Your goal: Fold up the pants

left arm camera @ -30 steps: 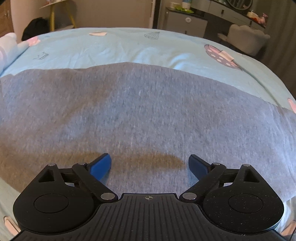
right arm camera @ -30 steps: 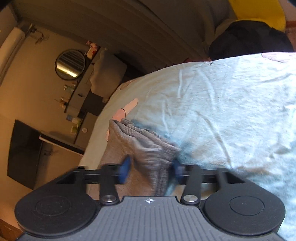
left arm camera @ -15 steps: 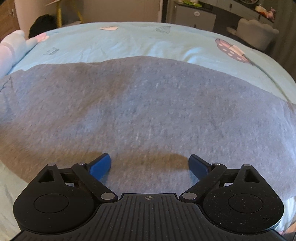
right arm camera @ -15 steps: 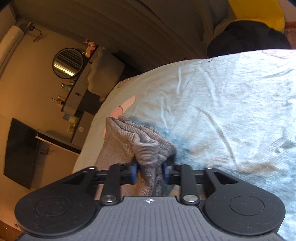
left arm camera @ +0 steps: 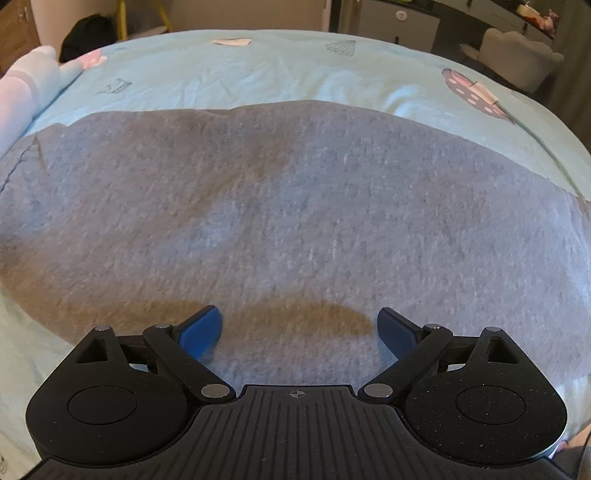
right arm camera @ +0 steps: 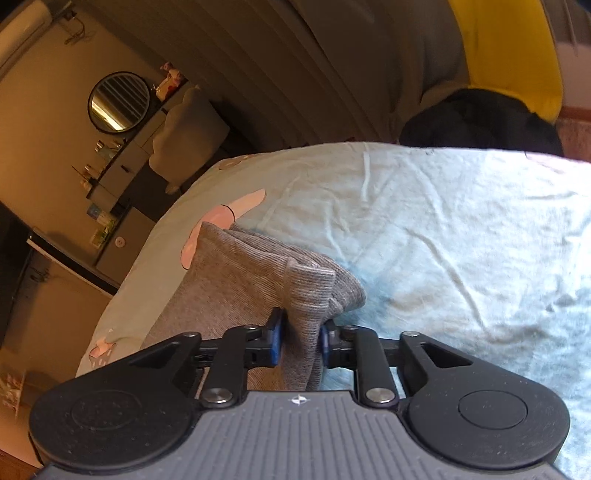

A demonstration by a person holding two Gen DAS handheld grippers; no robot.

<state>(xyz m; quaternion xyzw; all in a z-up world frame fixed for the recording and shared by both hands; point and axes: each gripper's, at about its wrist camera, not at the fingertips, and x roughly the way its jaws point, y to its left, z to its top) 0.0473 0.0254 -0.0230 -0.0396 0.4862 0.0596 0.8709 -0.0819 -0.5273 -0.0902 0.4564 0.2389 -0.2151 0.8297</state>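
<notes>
Grey knit pants (left arm camera: 295,206) lie spread flat across the light blue bed sheet (left arm camera: 280,70) in the left wrist view. My left gripper (left arm camera: 299,332) is open, its blue fingers just above the cloth near the pants' front edge, holding nothing. In the right wrist view my right gripper (right arm camera: 300,341) is shut on a bunched, ribbed end of the pants (right arm camera: 255,273), which rises as a ridge between the blue pads and is lifted off the sheet (right arm camera: 461,236).
A pale pillow (left arm camera: 22,88) lies at the bed's far left. A dresser (left arm camera: 395,18) and a padded chair (left arm camera: 517,51) stand beyond the bed. The right wrist view shows a round mirror (right arm camera: 118,101) and a dark bundle (right arm camera: 480,122) past the bed edge.
My right gripper has closed on the bunched end of the pants and lifted it. The left gripper has stayed open and moved over the pants, more of the sheet beyond now showing.
</notes>
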